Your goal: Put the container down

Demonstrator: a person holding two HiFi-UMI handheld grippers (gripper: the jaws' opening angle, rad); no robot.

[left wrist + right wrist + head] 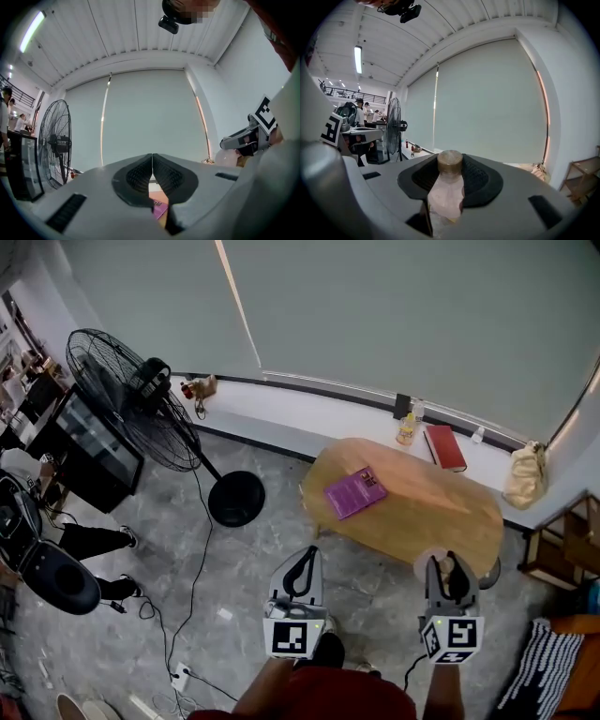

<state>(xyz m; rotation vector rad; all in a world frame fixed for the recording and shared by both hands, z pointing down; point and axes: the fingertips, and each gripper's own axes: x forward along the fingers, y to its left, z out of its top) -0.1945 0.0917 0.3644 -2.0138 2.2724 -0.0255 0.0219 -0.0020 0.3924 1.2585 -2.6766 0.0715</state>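
My right gripper (450, 174) is shut on the container (448, 192), a translucent pinkish bottle with a round tan lid, held upright between the black pads. In the head view the right gripper (450, 566) hovers at the near edge of the oval wooden table (422, 521), with the container (432, 564) showing pale at its tips. My left gripper (306, 559) hangs over the floor just left of the table, shut with nothing in it. In the left gripper view its pads (140, 176) meet along a thin line.
A purple book (355, 492) lies on the table's left part. Behind it, the window sill holds a red book (445, 448), a small bottle (406, 430) and a paper bag (525, 474). A standing fan (131, 399) with a round base is at the left. Cables cross the floor.
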